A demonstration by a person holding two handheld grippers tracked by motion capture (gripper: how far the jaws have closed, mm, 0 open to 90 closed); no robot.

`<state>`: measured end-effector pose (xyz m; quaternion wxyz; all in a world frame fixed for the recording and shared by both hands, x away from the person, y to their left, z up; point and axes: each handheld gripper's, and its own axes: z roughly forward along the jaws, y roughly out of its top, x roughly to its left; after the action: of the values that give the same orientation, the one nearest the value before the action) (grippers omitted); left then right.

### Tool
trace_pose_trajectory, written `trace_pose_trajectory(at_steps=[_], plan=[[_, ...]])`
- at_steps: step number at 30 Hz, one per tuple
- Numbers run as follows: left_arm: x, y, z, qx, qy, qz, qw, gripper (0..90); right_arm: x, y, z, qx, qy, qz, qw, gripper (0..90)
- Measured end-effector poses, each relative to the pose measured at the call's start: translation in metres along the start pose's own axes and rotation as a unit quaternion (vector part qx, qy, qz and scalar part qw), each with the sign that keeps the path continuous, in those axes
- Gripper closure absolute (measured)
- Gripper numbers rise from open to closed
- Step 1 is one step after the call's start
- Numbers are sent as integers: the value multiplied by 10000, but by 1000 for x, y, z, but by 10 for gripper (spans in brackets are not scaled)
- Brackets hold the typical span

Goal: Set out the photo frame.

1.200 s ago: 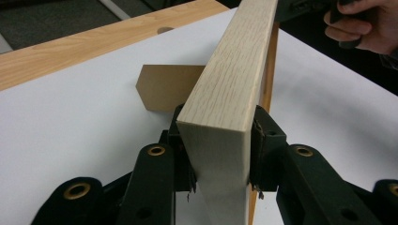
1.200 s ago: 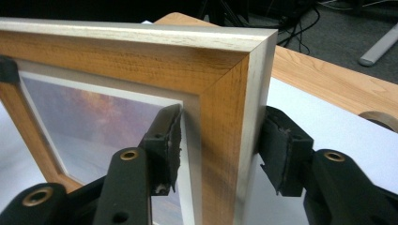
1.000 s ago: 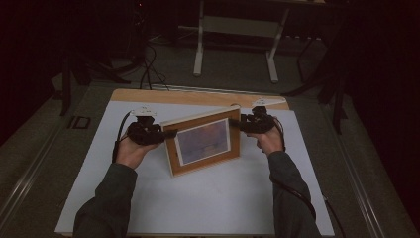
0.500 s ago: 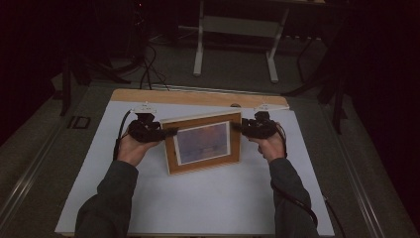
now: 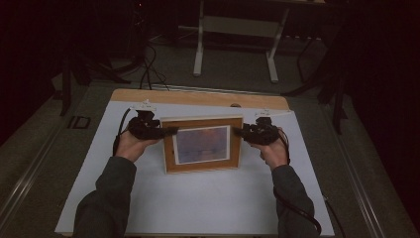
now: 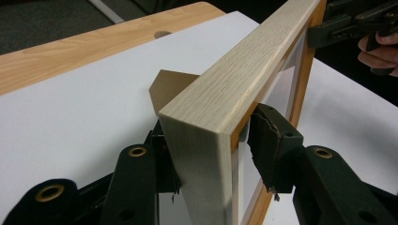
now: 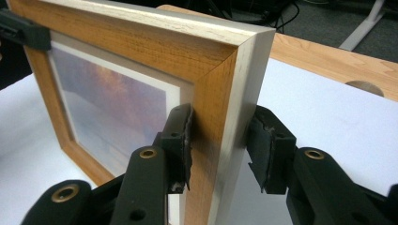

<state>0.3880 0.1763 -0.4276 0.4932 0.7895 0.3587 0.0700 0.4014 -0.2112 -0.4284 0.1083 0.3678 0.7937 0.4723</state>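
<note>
We see a wooden picture frame (image 5: 202, 144) standing near upright on the white sheet (image 5: 198, 208) that covers the table, about midway across it and toward the far half, its glazed front with a pale orange and violet print facing the person. In the left gripper view a brown cardboard stand (image 6: 170, 86) juts from the frame's back and meets the sheet. The left gripper (image 5: 166, 131) straddles the frame's left edge; its jaws have just been opening, and in its own view the front pad (image 6: 270, 145) stands just off the frame while the back pad lies close against the rear, so we take these jaws as apart with the frame between them. The right gripper (image 5: 240, 132) straddles the right edge; its jaws have just been closing, and in its own view one pad (image 7: 180, 140) rests against the frame's front, while a narrow gap shows between the other pad and the pale outer side, so it has no firm clamp. Beyond the sheet runs the table's bare wooden edge (image 5: 198, 97).
</note>
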Motion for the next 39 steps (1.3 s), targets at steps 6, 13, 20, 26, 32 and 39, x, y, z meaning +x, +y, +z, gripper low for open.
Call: trace_pose_trajectory(at_steps=[6, 13, 20, 26, 32, 39], plan=[[3, 0, 0, -9, -12, -25, 10000, 556, 6, -2, -2, 57, 13, -81, 9999, 614], [4, 0, -1, -3, -20, -40, 10000, 547, 8, -3, -3, 51, 29, -95, 9999, 617], [7, -2, -1, -28, -109, -115, 9999, 548, 9, -4, -4, 41, 47, -138, 9999, 618], [6, -2, -1, -29, -84, -140, 9999, 542, 8, -5, -4, 23, 52, -139, 9999, 618], [8, -2, 0, -52, -110, -171, 9998, 539, 10, -5, -4, 29, 29, -149, 9999, 617], [9, -3, -1, -66, -86, -207, 9997, 532, 11, -5, -3, 17, 56, -159, 9999, 618]])
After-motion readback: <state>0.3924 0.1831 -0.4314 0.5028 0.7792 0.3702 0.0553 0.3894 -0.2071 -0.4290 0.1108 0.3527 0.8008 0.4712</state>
